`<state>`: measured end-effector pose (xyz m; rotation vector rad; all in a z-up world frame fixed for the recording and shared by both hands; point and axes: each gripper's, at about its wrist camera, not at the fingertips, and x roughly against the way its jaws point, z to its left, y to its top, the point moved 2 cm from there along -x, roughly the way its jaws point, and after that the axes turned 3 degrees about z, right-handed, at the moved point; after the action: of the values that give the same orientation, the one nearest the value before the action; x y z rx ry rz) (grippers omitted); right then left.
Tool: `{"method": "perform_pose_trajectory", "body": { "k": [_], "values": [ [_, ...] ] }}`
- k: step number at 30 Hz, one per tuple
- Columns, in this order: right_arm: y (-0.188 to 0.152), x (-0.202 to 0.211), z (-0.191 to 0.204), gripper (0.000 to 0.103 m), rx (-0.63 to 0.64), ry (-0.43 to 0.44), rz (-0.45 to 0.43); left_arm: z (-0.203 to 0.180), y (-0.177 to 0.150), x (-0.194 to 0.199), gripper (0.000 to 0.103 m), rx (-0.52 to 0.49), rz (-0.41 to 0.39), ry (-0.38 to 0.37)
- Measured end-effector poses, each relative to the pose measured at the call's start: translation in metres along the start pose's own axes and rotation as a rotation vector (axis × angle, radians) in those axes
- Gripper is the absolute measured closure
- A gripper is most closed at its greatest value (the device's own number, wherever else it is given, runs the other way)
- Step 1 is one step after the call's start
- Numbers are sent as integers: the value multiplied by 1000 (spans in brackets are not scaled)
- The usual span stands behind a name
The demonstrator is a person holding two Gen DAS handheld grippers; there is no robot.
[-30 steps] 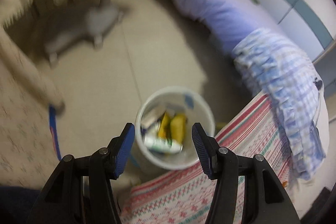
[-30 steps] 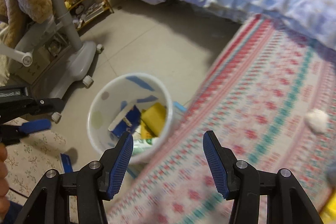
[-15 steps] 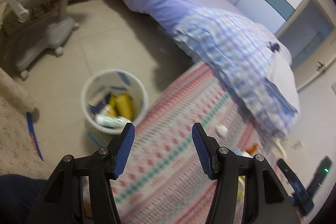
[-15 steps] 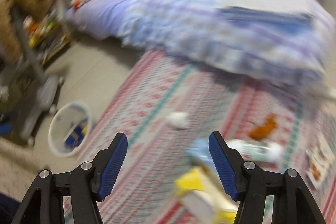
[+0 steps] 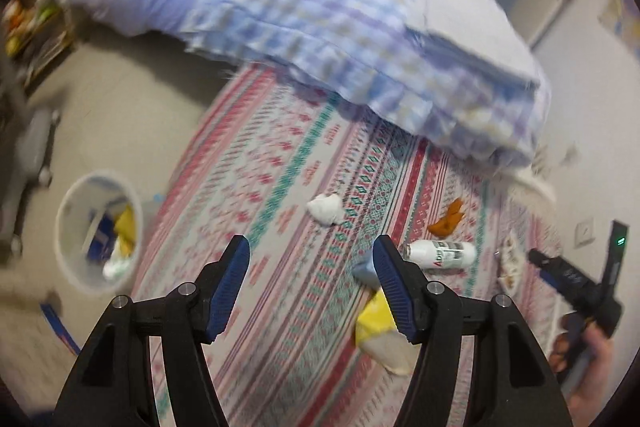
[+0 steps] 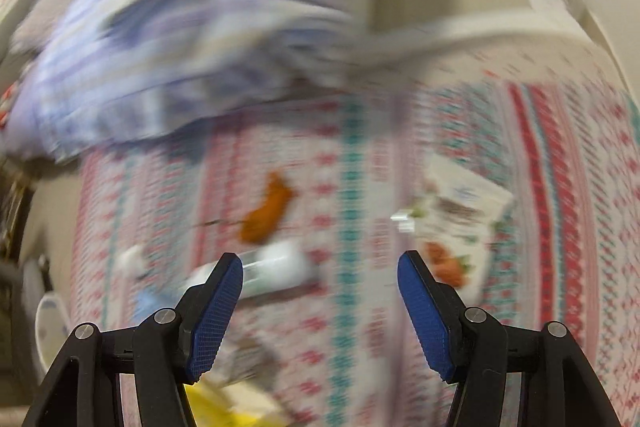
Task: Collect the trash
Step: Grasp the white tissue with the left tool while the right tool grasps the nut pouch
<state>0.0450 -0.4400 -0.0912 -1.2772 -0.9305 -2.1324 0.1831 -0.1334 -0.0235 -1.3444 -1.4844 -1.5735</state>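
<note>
Both my left tongs [image 5: 311, 281] and right tongs [image 6: 320, 301] gape apart, empty. Bin [image 5: 70, 267] beside the rug [image 5: 280, 163] already holds some trash. Left on the rug: tissue wad [image 5: 326, 209], orange scrap [image 5: 448, 221], white bottle [image 5: 442, 254], yellow packet [image 5: 376, 319], printed wrapper [image 6: 460, 223]. Roughly halfway, I judge.

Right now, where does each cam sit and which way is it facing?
Left wrist: on the left gripper, facing down across the rug to the bed; bin at left; right gripper and hand visible at right.
Right wrist: on the right gripper, facing down at the rug, blurred; only its fingers show.
Shared: white bottle, orange scrap.
</note>
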Motion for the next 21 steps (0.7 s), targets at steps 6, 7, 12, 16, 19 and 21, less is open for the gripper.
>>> {"method": "perform_pose_trajectory", "body": {
  "k": [6,7,12,16,19,21],
  "values": [
    [13,-25,-68,34,-156,-61,64,-7,20,-81,36,-39,127,23],
    [14,-27,-76,34,-179,-60,72,-8,25,-92,36,-39,144,3],
    [13,-43,-106,34,-292,-36,122,-5,36,-123,36,-37,167,-10],
    [12,-50,-103,34,-303,-6,145,-5,40,-147,36,-72,170,12],
    [13,-53,-93,35,-283,-5,143,-4,40,-156,38,-107,141,79],
    [14,-56,-89,35,-274,-3,148,-5,38,-163,60,-130,132,104]
  ]
}}
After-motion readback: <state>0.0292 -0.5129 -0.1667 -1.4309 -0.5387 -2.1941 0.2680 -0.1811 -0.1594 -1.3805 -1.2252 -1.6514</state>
